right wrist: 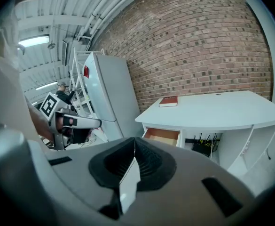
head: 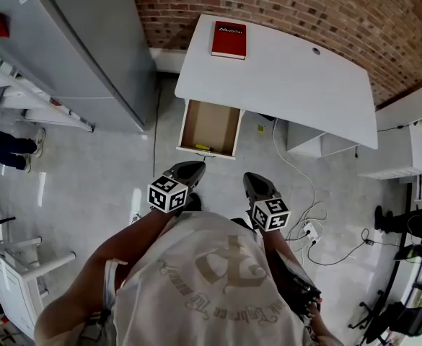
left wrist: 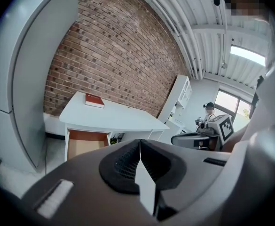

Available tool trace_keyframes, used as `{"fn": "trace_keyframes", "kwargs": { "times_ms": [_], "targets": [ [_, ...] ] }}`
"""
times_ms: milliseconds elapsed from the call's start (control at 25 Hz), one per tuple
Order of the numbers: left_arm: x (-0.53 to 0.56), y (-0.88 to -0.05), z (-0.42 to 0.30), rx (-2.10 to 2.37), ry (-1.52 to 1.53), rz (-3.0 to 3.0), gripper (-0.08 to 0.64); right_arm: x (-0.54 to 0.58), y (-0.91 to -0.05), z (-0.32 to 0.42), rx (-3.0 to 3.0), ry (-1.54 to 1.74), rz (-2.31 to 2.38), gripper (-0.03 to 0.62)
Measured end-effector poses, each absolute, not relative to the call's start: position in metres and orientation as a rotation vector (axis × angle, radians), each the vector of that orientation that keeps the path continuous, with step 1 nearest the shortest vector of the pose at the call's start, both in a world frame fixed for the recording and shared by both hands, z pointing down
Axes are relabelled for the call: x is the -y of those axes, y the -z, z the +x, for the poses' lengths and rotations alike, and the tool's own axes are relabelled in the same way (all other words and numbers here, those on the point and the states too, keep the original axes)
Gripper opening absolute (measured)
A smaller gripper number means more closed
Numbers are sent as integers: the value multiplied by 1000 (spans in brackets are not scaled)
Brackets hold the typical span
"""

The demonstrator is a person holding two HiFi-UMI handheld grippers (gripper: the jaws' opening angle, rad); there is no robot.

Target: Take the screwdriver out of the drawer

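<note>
Both shut tight on nothing: the left claw point(left wrist: 140, 147) and the right claw point(right wrist: 134, 146) are held close by the chest, which reads as an approach and not yet a reach. Well ahead, the drawer point(head: 211, 127) stands pulled out from under the white bench point(head: 290, 71). A small yellow tool at its front edge is likely the screwdriver point(head: 202, 148). A red book point(head: 229, 39) lies on top.

- There's a light grey T-shirt point(head: 211, 287), pale emblem and curved lettering printed on it.
- Dark grey shells on left gripper point(head: 188, 169) and right gripper point(head: 255, 182), black-and-white marker cubes.
</note>
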State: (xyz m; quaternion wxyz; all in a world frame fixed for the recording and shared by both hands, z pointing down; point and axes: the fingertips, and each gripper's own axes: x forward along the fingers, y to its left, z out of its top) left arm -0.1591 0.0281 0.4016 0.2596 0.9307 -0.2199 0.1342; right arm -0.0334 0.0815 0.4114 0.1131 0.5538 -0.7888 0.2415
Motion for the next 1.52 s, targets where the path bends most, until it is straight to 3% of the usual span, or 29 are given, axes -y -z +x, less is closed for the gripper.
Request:
{"fn": "trace_keyframes", "kwargs": {
  "times_ms": [600, 1520],
  "targets": [
    [7, -424, -200, 571, -377, 2481, 8, -53, -424, -61, 2238, -753, 1672, 6],
    [71, -443, -166, 628, -472, 2408, 8, 21, -437, -22, 2306, -830, 1594, 6]
  ]
}}
